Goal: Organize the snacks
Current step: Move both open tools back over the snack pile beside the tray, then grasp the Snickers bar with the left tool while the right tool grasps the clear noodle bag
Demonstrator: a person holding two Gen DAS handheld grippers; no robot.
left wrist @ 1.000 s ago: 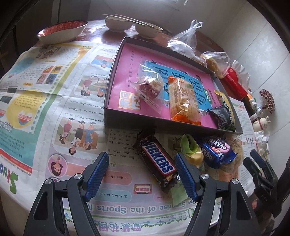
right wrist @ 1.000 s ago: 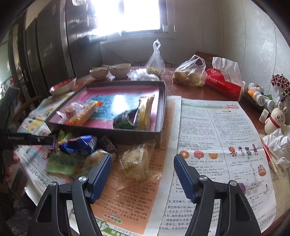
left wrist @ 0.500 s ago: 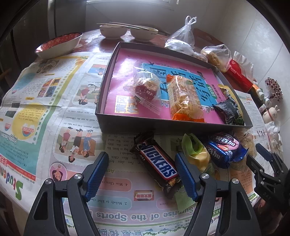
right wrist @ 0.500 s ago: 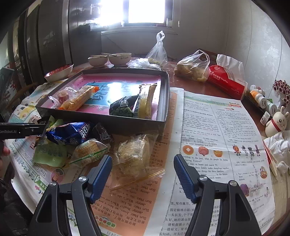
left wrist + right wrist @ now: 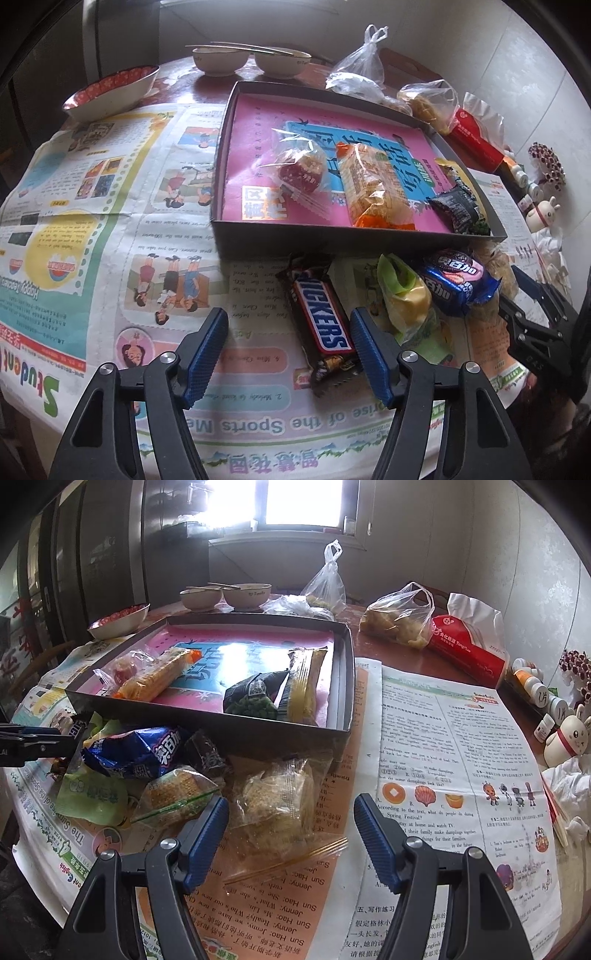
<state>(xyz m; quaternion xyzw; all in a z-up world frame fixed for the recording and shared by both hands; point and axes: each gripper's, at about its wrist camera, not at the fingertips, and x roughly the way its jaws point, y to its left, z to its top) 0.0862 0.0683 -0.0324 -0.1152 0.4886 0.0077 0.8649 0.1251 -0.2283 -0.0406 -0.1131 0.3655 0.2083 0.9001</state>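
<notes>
Between the closing fingers (image 5: 212, 343) of the left gripper (image 5: 288, 343), near the desk's 6 o'clock edge, lies the Snickers bar (image 5: 319, 317), untouched by either pad. It sits askew, its tail toward the finger at 3 o'clock, so the squeeze may catch only the crimped wrapper end and let the bar swing or slip. Its brown glossy wrapper looks slick. The right gripper (image 5: 291, 827) stands wide over a clear pastry packet (image 5: 280, 801); that crinkly film could fold and slide out, or drag the cracker packet (image 5: 173, 797) at its 9 o'clock. The tray (image 5: 332, 240), at 12 o'clock, already holds several snacks.
</notes>
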